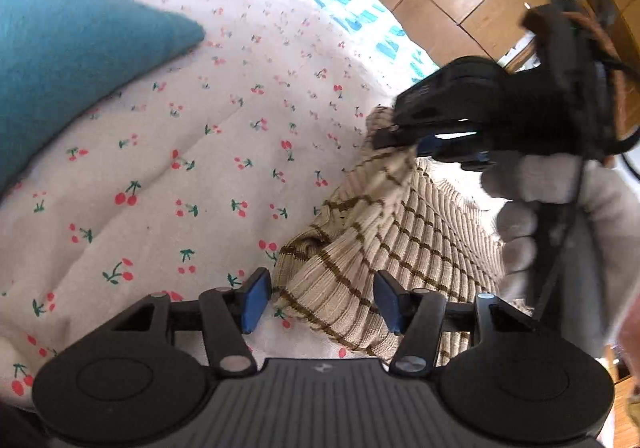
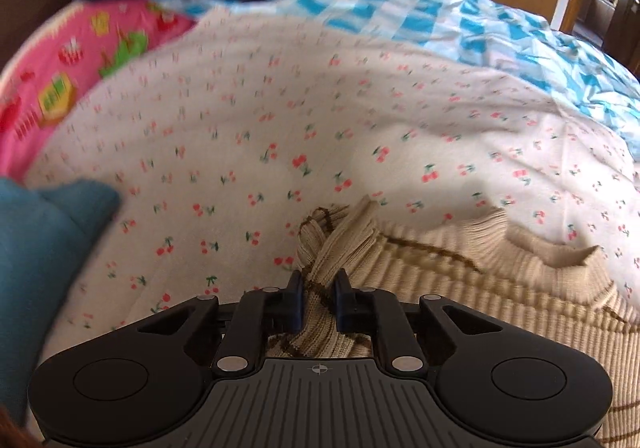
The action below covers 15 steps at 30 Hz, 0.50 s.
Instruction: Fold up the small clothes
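Left tongs (image 1: pixel 320 302): half open, holding nothing, striped knit garment (image 1: pixel 384 232) lying between the pads, ready for a second grip. Right tongs (image 2: pixel 319 302): pinched on a bunched fold, lifted for folding over the bed (image 2: pixel 280 128).

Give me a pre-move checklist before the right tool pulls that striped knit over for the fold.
1. Right tool clamped on the striped knit garment: ok, a bunched fold sits between its pads.
2. Left tool gripping: not ok, its pads stand apart astride the garment's edge.
3. Tools clear of each other: ok, a gap shows between them in the left wrist view.
4. Landing area on the cherry-print blanket: ok, bare cloth beside the garment.
5. Teal cushion out of the way: ok, off to the side.
6. Garment lying flat: not ok, rumpled and twisted near the grip.
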Motion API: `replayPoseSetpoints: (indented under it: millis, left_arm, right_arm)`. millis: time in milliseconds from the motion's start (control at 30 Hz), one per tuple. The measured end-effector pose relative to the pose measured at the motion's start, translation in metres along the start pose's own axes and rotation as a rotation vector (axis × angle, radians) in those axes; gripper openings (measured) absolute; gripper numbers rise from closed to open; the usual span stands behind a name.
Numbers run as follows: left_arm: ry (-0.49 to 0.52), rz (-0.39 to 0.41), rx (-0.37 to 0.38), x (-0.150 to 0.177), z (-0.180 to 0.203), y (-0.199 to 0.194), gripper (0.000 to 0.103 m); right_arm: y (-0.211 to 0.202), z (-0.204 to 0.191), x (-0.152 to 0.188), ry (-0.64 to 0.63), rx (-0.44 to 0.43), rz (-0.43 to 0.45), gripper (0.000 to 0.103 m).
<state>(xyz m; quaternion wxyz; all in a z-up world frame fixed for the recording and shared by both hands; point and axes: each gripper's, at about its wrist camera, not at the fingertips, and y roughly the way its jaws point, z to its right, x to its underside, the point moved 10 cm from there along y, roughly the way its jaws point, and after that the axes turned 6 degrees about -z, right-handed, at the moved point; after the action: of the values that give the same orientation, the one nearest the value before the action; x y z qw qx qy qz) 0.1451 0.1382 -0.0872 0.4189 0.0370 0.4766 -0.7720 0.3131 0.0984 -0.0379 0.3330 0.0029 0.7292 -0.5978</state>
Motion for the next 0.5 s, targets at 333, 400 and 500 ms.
replayPoseSetpoints:
  millis: [333,400,500]
  left_arm:
    - [0.166,0.096,-0.110,0.005,0.018,-0.003,0.079]
    - [0.178,0.108,-0.127,0.003,0.019,0.002,0.079]
    - [0.236,0.109,-0.167,0.004,0.027,0.013,0.078]
  right_arm:
    - [-0.036,0.043,0.013,0.121,-0.155,0.066,0.013]
    - [-0.042,0.052,0.016,0.138,-0.176,0.082,0.013]
    - [-0.051,0.065,0.021,0.173,-0.209,0.111,0.013]
